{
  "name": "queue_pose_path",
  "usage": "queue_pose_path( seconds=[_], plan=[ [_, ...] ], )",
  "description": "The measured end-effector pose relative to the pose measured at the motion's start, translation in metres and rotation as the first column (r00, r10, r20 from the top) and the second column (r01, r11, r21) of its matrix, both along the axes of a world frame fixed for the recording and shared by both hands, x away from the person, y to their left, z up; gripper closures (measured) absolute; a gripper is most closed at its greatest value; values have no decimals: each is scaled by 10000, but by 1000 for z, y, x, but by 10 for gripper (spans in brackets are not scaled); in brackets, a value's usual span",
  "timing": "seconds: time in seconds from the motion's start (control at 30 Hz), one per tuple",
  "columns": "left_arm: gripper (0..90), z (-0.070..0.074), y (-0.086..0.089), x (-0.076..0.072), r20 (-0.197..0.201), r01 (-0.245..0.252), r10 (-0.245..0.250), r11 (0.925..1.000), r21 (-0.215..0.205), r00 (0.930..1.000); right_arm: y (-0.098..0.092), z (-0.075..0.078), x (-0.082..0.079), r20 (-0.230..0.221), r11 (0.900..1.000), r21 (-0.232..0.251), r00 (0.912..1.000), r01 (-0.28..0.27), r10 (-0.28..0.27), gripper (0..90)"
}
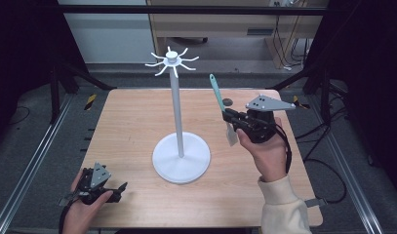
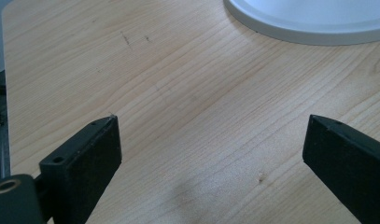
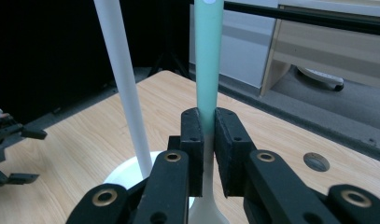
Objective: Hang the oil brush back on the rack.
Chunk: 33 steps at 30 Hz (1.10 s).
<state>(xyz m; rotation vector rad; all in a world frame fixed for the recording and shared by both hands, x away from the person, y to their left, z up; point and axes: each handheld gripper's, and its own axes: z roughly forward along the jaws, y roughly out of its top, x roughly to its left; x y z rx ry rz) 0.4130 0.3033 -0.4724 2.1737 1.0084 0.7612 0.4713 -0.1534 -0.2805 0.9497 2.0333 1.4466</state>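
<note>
stand (image 1: 180, 141) blocks the tabletop (image 1: 132, 117) centre; open wood at 9 and 12 o'clock; held spatula (image 1: 217, 93) occupies 2 o'clock.

No legible text, labels, brands or numbers at this moment.

The bench (image 1: 137, 126), the white hook stand (image 1: 180, 146) and the green-handled utensil (image 1: 217, 92) carry no readable marking. One sign-like mark shows: a yellow-and-black striped strip (image 1: 90, 101) on the floor frame beside the bench's far left corner, without any lettering on it.
</note>
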Motion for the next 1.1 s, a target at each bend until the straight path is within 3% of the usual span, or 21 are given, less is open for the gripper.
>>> queue_pose_path(
  seconds=[0.23,0.43,1.1],
  plan=[
    [40,0,0,0,-7,-20,20,10000,6,10000,1,8,-3,136,9996,211,9998,-179,176,825],
    [40,-1,-1,0,-19,41,-41,10000,37,10000,5,22,-11,505,9988,249,9978,-433,420,825],
    [40,-1,-1,0,-51,53,-53,10000,74,10000,15,39,-29,1185,9938,239,9874,-1086,1050,825]
  ],
)
